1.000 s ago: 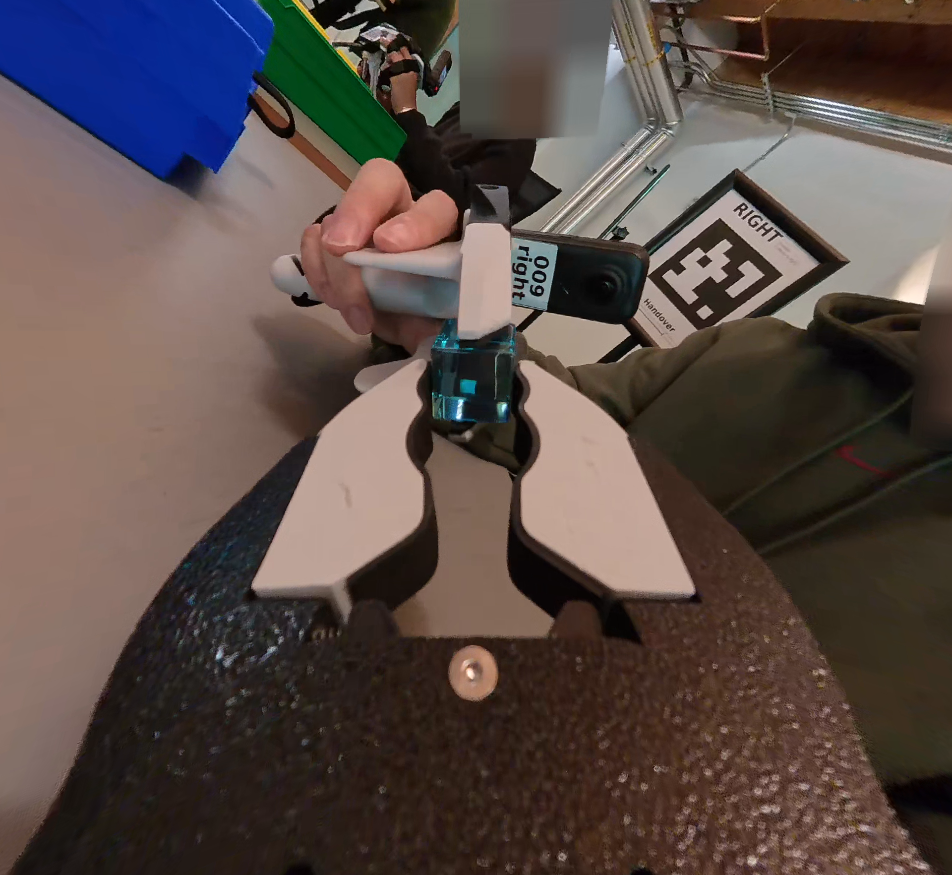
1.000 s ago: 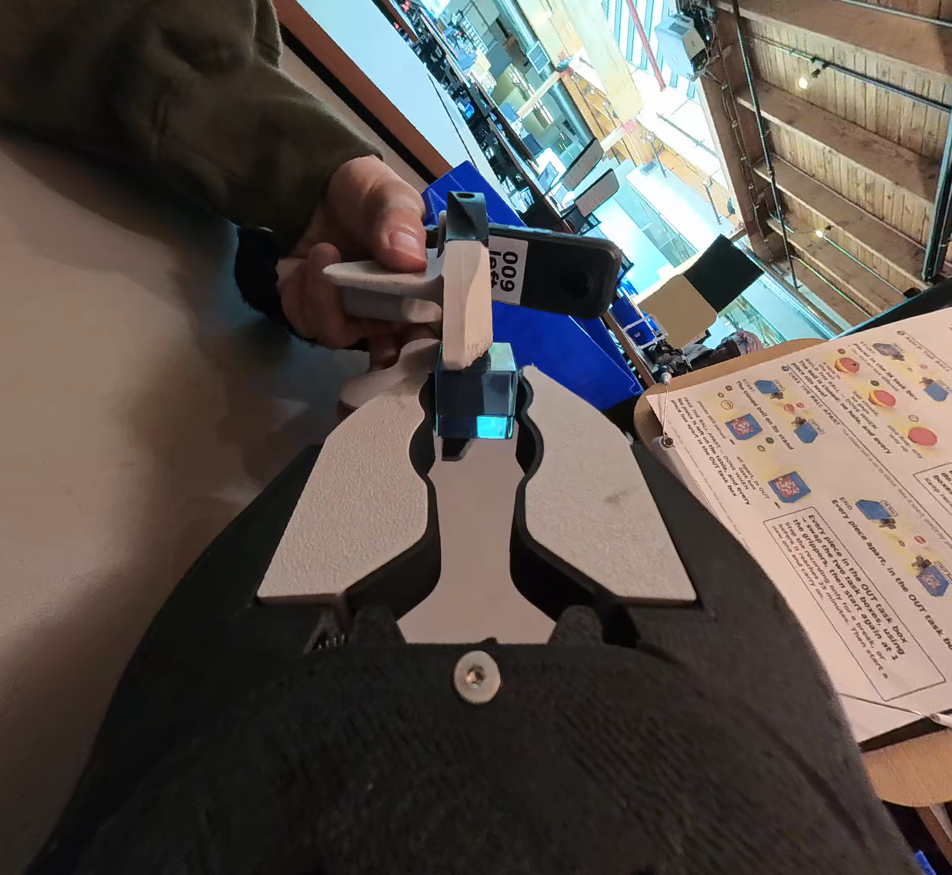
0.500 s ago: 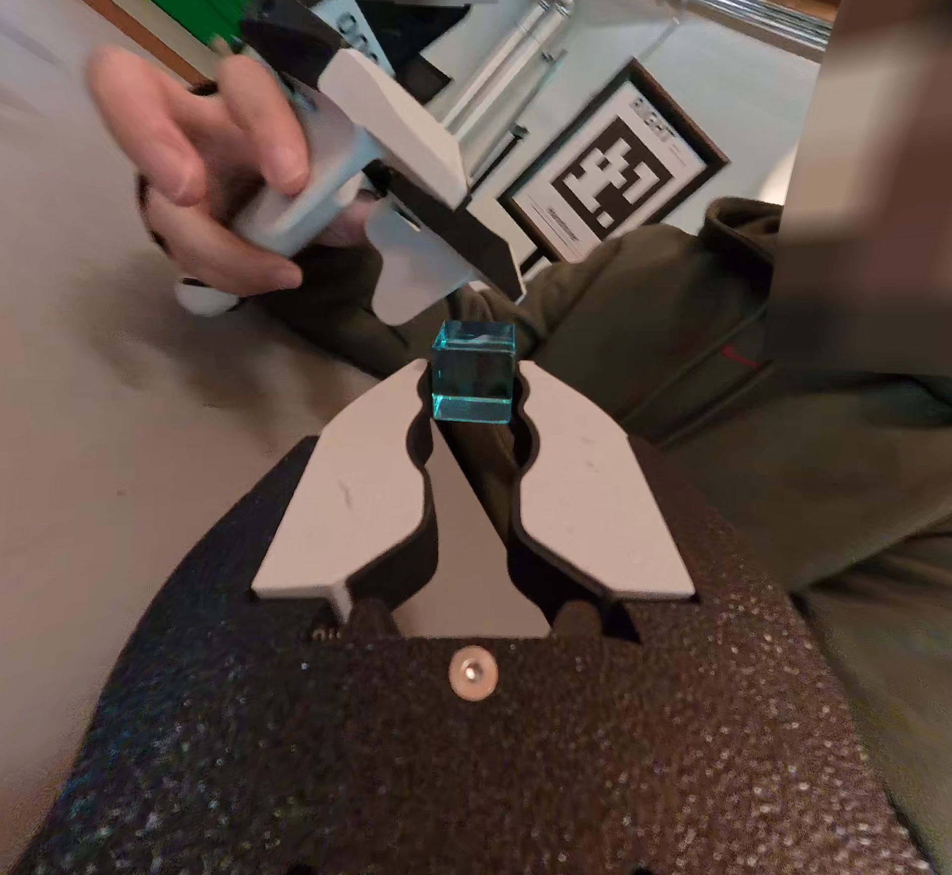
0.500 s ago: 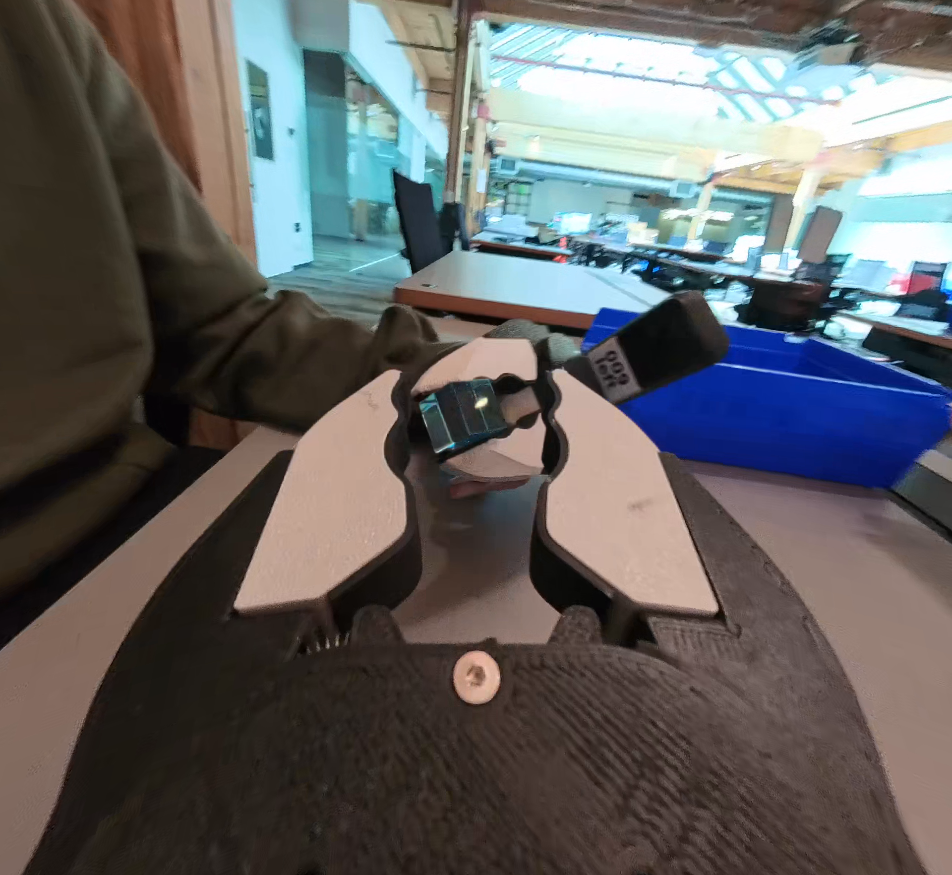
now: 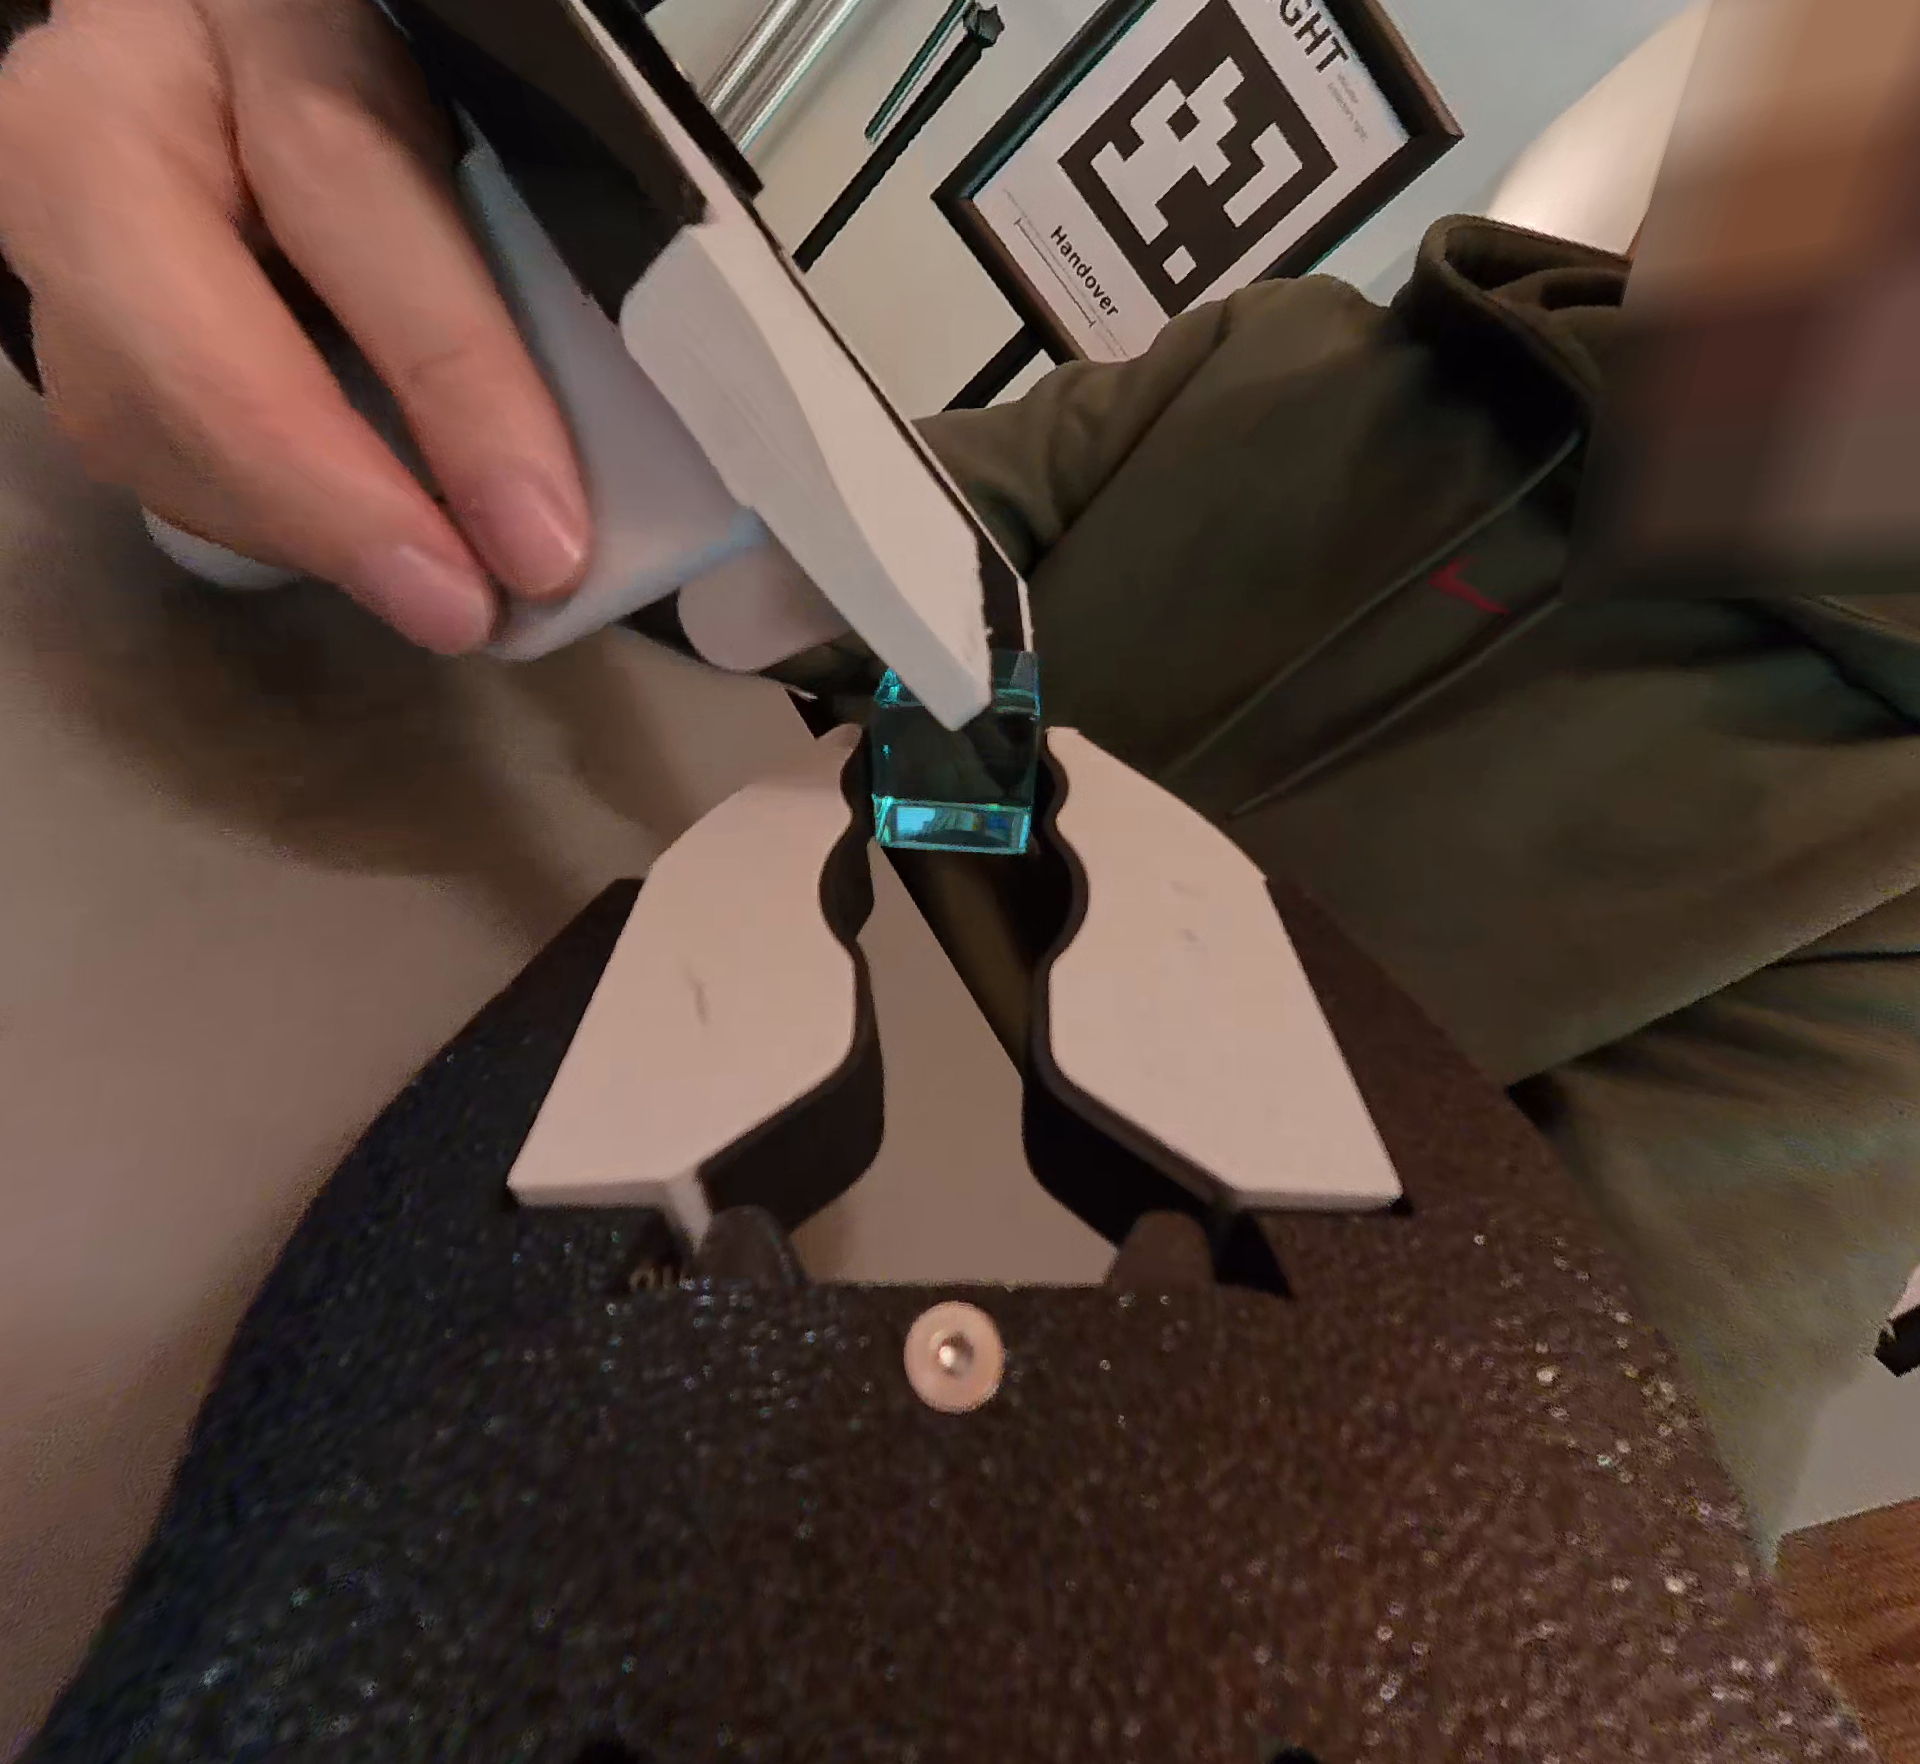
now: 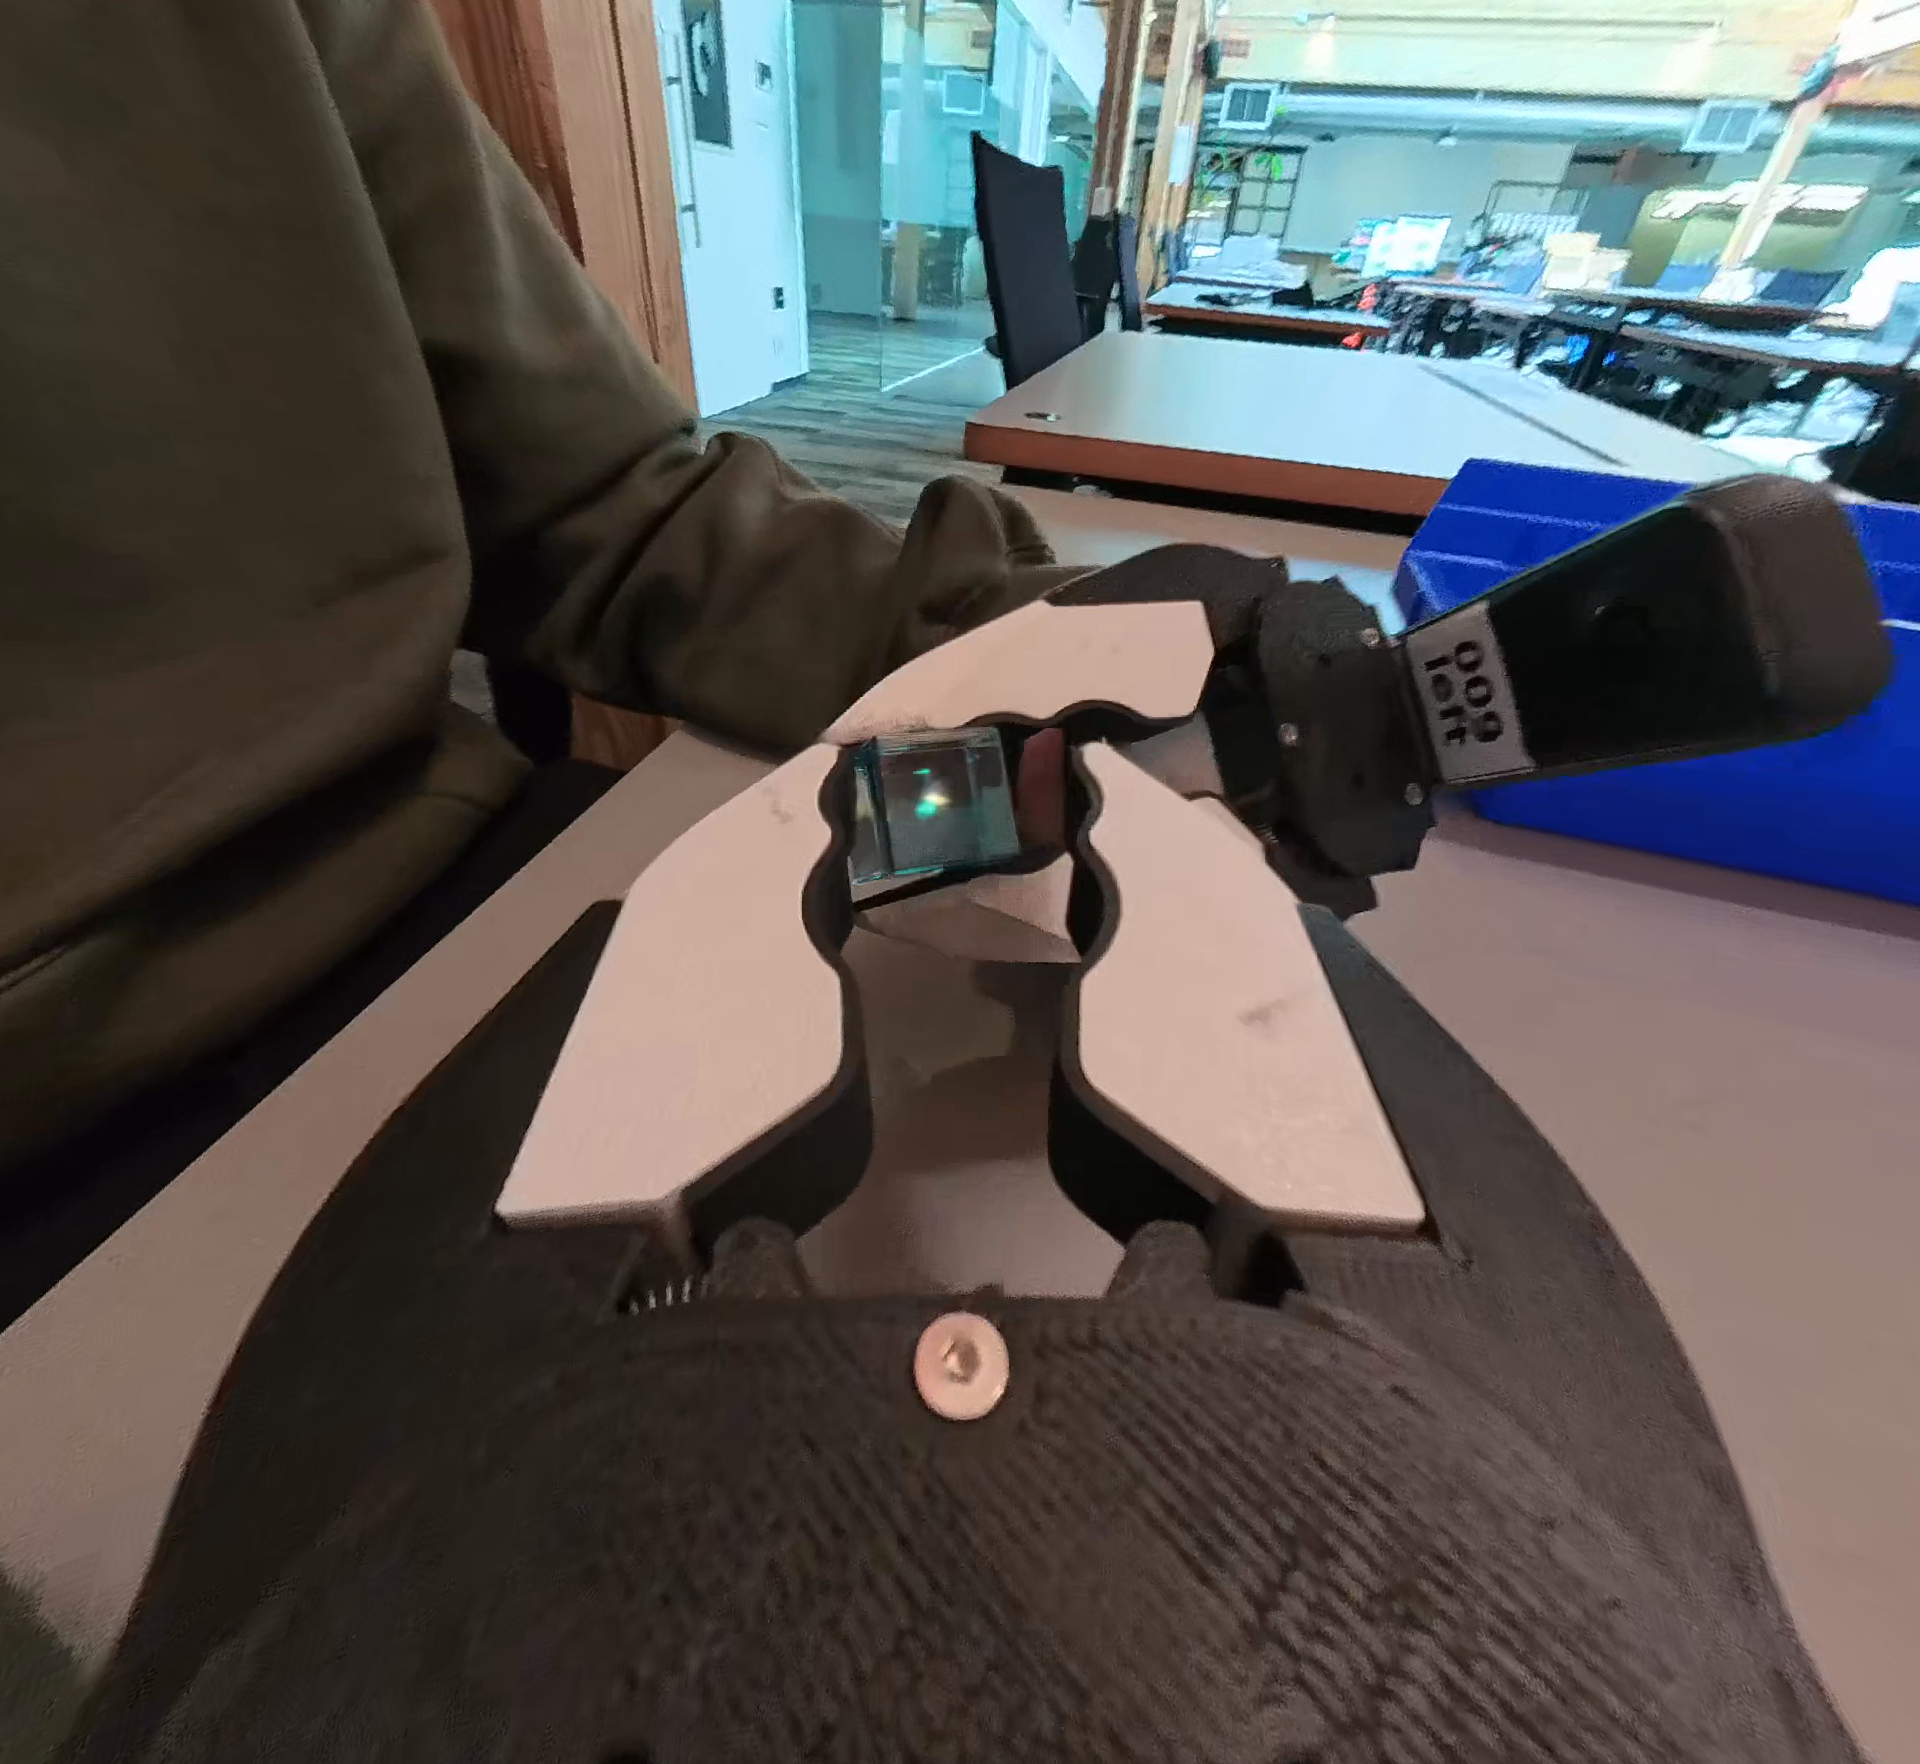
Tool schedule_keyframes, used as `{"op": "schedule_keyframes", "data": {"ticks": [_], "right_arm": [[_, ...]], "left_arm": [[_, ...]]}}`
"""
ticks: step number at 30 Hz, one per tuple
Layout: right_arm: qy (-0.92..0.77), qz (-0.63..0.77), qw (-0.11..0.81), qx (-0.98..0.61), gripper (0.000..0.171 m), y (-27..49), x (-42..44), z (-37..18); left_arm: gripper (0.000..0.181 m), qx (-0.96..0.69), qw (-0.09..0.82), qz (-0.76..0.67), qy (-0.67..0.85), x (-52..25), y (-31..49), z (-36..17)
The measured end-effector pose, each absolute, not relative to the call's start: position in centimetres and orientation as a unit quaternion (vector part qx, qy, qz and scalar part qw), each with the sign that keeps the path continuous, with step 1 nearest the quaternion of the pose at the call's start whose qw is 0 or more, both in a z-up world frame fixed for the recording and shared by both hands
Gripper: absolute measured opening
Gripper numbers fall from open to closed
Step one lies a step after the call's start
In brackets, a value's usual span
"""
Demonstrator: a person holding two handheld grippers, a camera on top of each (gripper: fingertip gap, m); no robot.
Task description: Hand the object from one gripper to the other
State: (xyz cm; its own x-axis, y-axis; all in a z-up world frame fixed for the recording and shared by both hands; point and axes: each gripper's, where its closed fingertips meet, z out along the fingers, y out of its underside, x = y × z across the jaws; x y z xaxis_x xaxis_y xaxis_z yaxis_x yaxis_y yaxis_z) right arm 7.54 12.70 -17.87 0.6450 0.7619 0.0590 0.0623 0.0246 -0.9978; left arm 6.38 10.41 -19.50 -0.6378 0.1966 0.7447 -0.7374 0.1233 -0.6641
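You hold the clear teal cube (image 5: pixel 954 774) between the tips of your left gripper (image 5: pixel 956 779), above the grey table (image 5: pixel 208 883).

The two white fingers (image 5: pixel 717 997) of your left gripper are clenched on the cube and press its two side faces. Your right gripper (image 6: pixel 956 810) comes to the cube from the other side: in the left wrist view one of its white fingers (image 5: pixel 831 478) lies against the top face of the cube. In the right wrist view the cube (image 6: pixel 932 808) sits between the tips of your right gripper, close to its left fingertip, with a small gap at its right fingertip, so these fingers are released and not clamped on it. Your hand (image 5: pixel 260 280) grips the handle of the right gripper. Behind the cube, near your olive sleeve (image 6: pixel 312 364), a blue bin (image 6: pixel 1662 779) stands on the table. A framed marker card (image 5: pixel 1195 135) leans behind your right gripper.
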Motion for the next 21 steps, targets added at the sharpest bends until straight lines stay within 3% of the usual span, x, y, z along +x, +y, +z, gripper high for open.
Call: {"op": "schedule_keyframes", "data": {"ticks": [2,13,16,21], "right_arm": [[-0.331,0.298,0.624,-0.642,0.027,12.2,6.9,-18.1],[-0.323,0.323,0.594,-0.662,0.028,12.3,6.9,-18.0],[-0.242,0.281,0.658,-0.655,0.027,13.7,10.1,-16.0],[-0.019,0.252,0.757,-0.603,0.027,15.3,17.5,-13.5]], "left_arm": [[0.027,0.206,0.376,0.621,-0.656,6.2,10.3,-19.7],[0.029,0.19,0.358,0.632,-0.661,6.0,10.4,-19.2],[0.036,0.22,0.221,0.712,-0.629,9.5,11.8,-17.2],[0.04,0.239,-0.205,0.726,-0.612,15.1,15.7,-15.3]]}}
